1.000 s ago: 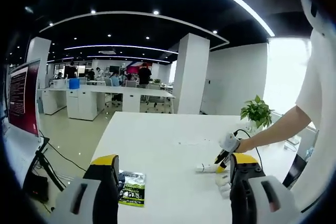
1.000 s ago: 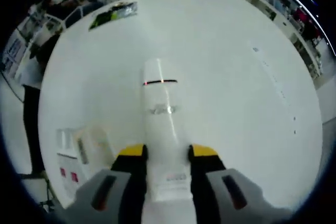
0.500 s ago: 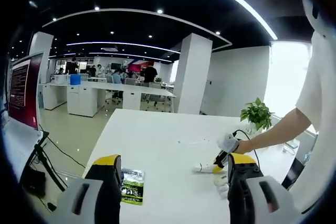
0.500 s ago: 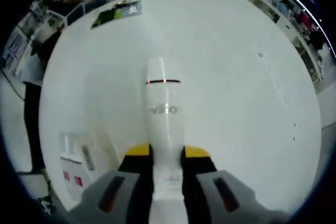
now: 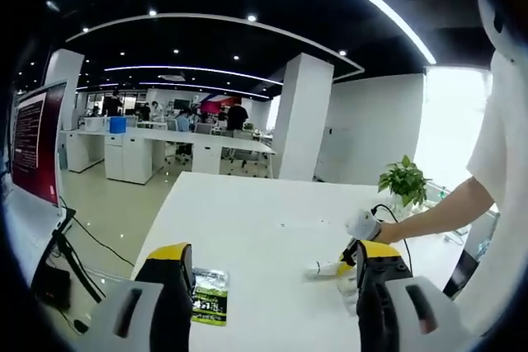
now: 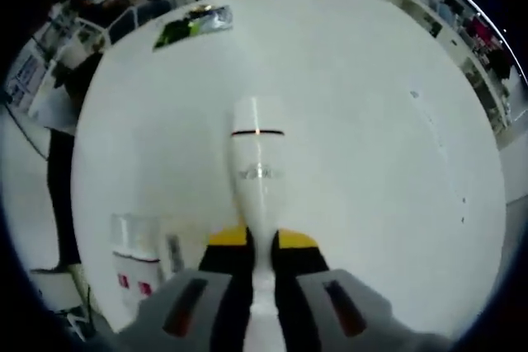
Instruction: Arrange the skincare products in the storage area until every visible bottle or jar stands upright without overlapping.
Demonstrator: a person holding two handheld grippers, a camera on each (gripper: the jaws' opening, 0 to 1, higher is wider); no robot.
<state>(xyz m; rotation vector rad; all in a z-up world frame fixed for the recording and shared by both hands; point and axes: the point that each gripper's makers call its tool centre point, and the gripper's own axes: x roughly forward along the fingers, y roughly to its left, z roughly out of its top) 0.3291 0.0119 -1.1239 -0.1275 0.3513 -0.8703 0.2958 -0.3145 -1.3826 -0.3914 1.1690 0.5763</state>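
A white tube (image 6: 257,162) with a thin dark band near its far cap points away along my right gripper (image 6: 262,241), which is shut on its flat end. In the left gripper view the same tube (image 5: 326,268) lies low over the white table (image 5: 256,220), held by the right gripper (image 5: 356,241) in a person's gloved hand. Two small bottles (image 6: 136,253) with clear caps and red marks stand to the tube's left. My left gripper (image 5: 272,257) hangs open above the table's near end, holding nothing.
A green printed packet (image 5: 210,294) lies flat near the table's edge, also seen as the packet (image 6: 194,24) at the far side. A potted plant (image 5: 404,177) stands at the table's far right. Office desks and people are beyond.
The right jaws have closed in on the tube's flat end, pinching it narrower. The left gripper view has barely shifted.
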